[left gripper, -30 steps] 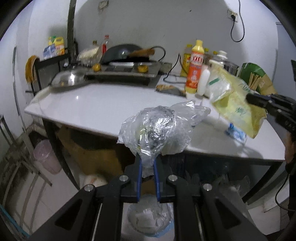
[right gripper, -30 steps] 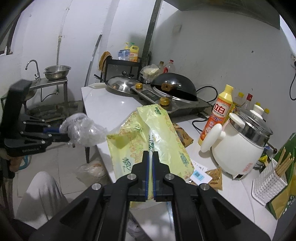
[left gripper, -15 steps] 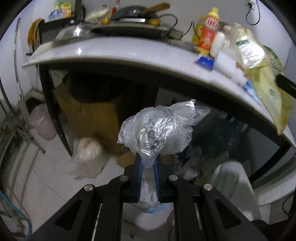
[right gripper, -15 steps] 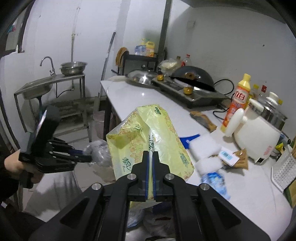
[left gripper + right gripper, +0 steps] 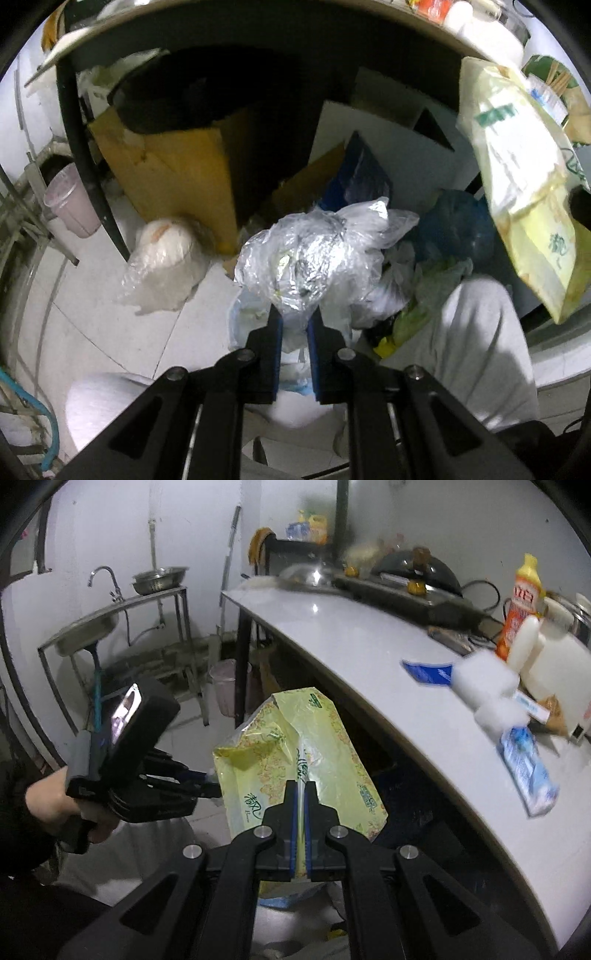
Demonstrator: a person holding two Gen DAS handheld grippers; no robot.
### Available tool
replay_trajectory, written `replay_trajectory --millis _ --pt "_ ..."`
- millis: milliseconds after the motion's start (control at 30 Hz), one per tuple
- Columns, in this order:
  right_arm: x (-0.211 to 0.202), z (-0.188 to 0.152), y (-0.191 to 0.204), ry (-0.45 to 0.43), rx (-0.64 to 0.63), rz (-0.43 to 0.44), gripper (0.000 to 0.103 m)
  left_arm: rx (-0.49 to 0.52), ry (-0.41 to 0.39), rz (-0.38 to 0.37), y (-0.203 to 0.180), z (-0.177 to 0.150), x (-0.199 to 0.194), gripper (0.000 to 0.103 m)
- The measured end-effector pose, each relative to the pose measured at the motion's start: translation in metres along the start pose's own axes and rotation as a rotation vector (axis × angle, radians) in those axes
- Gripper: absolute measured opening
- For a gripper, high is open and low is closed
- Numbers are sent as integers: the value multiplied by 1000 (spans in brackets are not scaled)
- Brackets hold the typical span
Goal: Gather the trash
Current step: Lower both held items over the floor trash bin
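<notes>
Left wrist view: left gripper (image 5: 294, 325) clamps crumpled clear plastic bag (image 5: 314, 254).
Right wrist view: right gripper (image 5: 300, 794) pinches yellow-green packet (image 5: 291, 753).

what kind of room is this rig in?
Most likely a small home kitchen: a lidded wok on a stove at the back of the white counter, a steel sink with a tap by the wall, and a dish-soap bottle.

Crumpled bag (image 5: 314, 254) above floor rubbish, cardboard (image 5: 173, 173) behind under counter (image 5: 369, 657)
</notes>
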State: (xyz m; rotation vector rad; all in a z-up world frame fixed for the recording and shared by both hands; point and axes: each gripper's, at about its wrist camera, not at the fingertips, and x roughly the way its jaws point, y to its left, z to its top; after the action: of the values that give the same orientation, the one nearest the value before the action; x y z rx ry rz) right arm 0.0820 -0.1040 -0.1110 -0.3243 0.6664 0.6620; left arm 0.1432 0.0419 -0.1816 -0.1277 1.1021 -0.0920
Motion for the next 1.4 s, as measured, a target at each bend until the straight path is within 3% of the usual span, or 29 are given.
replay_trajectory --millis 333,567,900,1400 --pt "39 -30 -18 89 61 12 3 -4 127 3 -5 -8 55 16" --pt "60 -39 -35 130 101 7 3 -18 180 0 -3 -8 78 31" --pt "90 -42 -35 186 126 27 3 -49 166 7 10 -5 75 36" --pt "149 -31 -4 313 84 85 3 -151 78 10 65 -7 46 36"
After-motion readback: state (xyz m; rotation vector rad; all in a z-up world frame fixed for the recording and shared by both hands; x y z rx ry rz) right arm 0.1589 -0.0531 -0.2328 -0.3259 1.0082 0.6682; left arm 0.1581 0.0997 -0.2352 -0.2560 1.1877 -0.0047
